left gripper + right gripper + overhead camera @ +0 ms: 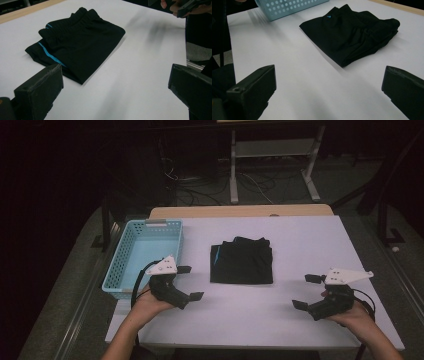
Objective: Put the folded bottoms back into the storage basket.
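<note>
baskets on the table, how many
1. The light blue basket stands at the table's left edge, left of the folded black shorts and just beyond the left gripper; nothing visible inside.

White table top [300, 245] with tan wood far edge, black folded garment [242, 261] with bright blue stripe, light blue perforated basket [142, 251], black gripper jaws, white top plates

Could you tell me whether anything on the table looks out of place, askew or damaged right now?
Nothing stands out. The black folded garment lies flat mid-table, a little loosely stacked at its far edge. The blue basket sits upright at the table's left edge and looks empty. The left tool and right tool are both open and hold nothing.
</note>
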`<state>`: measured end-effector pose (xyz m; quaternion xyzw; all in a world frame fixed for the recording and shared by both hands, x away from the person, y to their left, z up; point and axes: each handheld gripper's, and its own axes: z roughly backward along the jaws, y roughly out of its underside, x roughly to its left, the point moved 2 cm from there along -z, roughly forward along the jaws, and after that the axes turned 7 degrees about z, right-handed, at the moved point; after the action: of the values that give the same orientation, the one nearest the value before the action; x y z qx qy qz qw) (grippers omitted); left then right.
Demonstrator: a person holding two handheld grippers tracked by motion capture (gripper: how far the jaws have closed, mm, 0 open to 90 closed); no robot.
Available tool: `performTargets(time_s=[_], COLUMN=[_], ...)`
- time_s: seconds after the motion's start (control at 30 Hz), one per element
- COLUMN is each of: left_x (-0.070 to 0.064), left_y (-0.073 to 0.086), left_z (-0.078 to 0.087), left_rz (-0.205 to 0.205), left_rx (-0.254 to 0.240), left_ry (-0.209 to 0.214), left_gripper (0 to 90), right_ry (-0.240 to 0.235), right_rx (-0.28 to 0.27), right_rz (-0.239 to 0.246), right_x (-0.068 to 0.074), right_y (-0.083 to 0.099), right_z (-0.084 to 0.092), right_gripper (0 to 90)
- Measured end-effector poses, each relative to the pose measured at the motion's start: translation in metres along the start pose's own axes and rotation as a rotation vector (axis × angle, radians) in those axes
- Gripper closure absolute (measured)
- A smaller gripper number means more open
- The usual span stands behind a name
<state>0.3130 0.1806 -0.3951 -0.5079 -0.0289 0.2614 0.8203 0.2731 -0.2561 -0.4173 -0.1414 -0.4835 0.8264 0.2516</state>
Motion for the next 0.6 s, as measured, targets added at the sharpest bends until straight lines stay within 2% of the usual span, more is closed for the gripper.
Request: performTargets(time_s=[0.17, 0.33, 0.47, 0.6], left_x=[0.0004, -0.0002, -0.001, -0.0031], left_y=[-0.003, -0.0021, 0.0011, 0.0027], left_z=[-0.001, -0.0033, -0.005, -0.0054], left_rz=[0.012, 0.003, 0.002, 0.002], left_rx=[-0.013, 0.013, 0.001, -0.006], left_ry=[0.005, 0.021, 0.017, 0.016], left_gripper=[0.0, 0.0, 0.0, 0.0], right_ry=[-0.004, -0.003, -0.003, -0.001], right_rx=[-0.002, -0.007, -0.016, -0.018], right_rz=[-0.009, -0.006, -0.011, 0.006], right_x=[-0.0012, -0.0018, -0.0012, -0.0006], right_y=[0.0008, -0.0012, -0.0032, -0.0055], right_z=[-0.0015, -0.0017, -0.0017, -0.0039], right_gripper=[0.0, 0.0, 0.0, 0.0])
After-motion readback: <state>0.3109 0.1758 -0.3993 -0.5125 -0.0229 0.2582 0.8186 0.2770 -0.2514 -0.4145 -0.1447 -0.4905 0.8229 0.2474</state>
